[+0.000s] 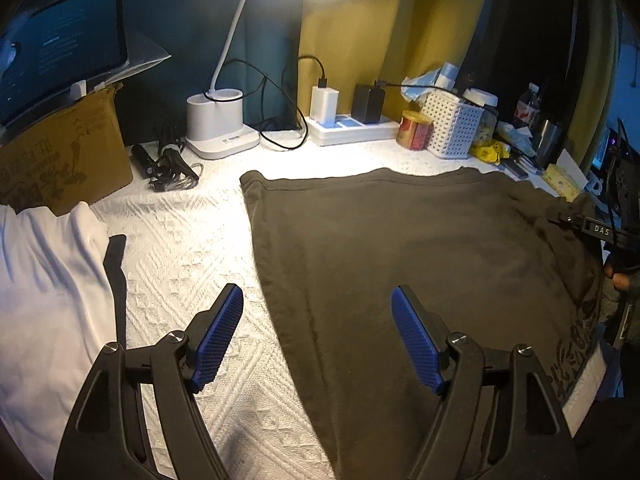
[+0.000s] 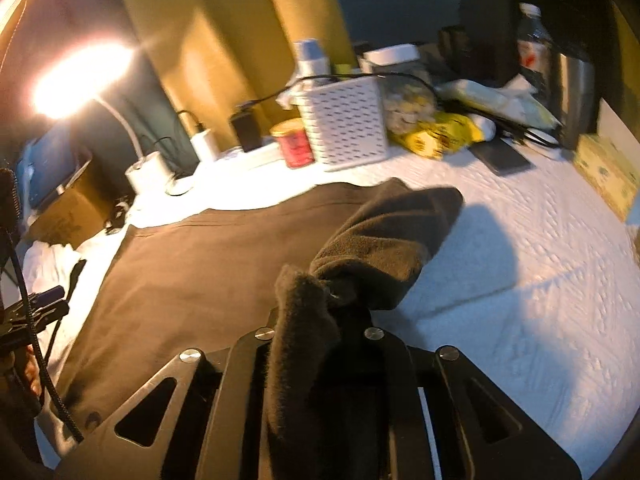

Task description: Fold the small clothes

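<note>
The garment (image 1: pixel 420 264) is dark olive-brown, with a pale printed band along one edge. Beneath it the counter (image 1: pixel 192 264) wears white cloth in a raised diamond weave. The left tongs (image 1: pixel 316 336) are black with ribbed blue pads (image 1: pixel 218 336) — the basket (image 1: pixel 452 124) white and perforated, the can (image 1: pixel 414 130) red and gold.

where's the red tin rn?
In the left wrist view the red tin stands at the back of the white bedspread, between the white power strip and the white perforated basket, beyond the dark garment.
</note>
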A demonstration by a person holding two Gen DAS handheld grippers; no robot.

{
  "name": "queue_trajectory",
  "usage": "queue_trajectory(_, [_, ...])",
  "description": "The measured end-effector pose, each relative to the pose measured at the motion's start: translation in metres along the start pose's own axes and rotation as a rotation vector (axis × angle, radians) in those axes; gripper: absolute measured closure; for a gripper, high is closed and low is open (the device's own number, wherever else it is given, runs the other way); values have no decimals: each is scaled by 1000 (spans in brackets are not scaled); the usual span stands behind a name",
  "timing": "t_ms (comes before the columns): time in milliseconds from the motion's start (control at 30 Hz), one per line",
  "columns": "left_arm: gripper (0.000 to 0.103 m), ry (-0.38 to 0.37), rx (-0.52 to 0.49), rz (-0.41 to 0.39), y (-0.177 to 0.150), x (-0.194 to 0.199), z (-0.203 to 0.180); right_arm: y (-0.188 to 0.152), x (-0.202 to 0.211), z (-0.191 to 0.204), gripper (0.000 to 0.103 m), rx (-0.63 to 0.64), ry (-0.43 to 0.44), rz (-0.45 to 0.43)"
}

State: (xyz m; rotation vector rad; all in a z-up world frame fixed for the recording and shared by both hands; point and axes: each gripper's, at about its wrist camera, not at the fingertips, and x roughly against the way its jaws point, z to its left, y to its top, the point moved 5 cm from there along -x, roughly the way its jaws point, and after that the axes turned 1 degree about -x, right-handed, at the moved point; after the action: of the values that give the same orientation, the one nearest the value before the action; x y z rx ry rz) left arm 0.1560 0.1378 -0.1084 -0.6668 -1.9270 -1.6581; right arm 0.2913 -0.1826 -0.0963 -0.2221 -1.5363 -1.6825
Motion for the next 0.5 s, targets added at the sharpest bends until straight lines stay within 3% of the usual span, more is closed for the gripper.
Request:
queue_trajectory(333, [27,-26,42,-25,-13,10,19,-2,-26,80,92,156,71,66])
queue_trajectory(367, [27,-28,43,-28,-14,11,21,-1,-28,88,92,204,115,22])
queue_trajectory(500, [27,-29,57,-34,-21,15,29,-6,-32,116,92,249,153,33])
